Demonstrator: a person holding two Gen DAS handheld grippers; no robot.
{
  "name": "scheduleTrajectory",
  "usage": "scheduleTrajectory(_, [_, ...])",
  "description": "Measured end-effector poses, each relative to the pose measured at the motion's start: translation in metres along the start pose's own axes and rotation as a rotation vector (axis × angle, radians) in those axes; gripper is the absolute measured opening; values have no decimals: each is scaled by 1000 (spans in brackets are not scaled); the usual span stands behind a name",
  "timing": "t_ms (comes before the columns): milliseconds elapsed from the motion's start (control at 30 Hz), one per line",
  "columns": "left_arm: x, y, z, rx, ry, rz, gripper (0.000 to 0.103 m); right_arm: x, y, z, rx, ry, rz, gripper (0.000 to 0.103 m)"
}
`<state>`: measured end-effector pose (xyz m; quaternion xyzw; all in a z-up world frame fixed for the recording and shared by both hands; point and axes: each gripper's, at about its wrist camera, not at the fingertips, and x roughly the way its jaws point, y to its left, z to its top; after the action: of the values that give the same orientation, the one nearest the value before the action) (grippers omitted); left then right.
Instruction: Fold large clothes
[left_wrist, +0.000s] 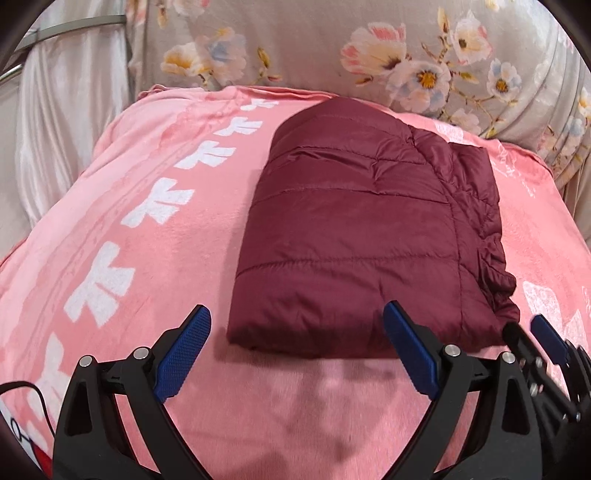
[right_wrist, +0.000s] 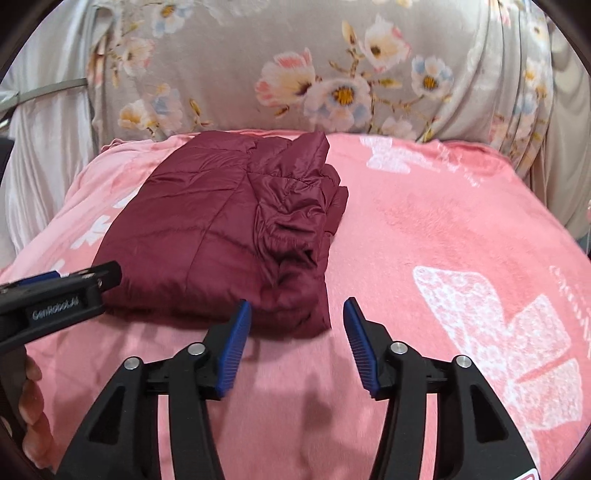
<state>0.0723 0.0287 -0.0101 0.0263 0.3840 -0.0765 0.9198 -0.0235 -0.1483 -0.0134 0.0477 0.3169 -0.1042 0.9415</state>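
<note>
Both of my hand-held grippers, left hand-held gripper (left_wrist: 297, 332) and right hand-held gripper (right_wrist: 297, 326), hung with jaws apart and empty. Just ahead of them the folded maroon quilted puffer jacket (left_wrist: 354, 229) lay on the pink fleece blanket (left_wrist: 129, 192). Its puffy, loosely bunched side beyond my right pads looked liable to spring open or slide if nudged.

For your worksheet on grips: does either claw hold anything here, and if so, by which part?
Nothing is held. The left claw and the right claw both stand open just short of the folded maroon jacket, with no fabric between their pads.
</note>
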Motion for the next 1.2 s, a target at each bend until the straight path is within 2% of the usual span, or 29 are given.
scheduleTrajectory(233, [-14, 1, -40, -48, -65, 22, 93, -19, -1, -24, -15, -60, 7, 57])
scheduleTrajectory(467, [-7, -13, -69, 5, -61, 79, 95, -23, -1, -30, -29, -72, -6, 61])
scheduleTrajectory(800, [-14, -18, -72, 16, -115, 85, 95, -17, -5, -30, -3, -44, -18, 61])
scheduleTrajectory(1200, [-12, -20, -72, 10, -101, 84, 95, -14, 1, -31, -24, -33, -36, 61])
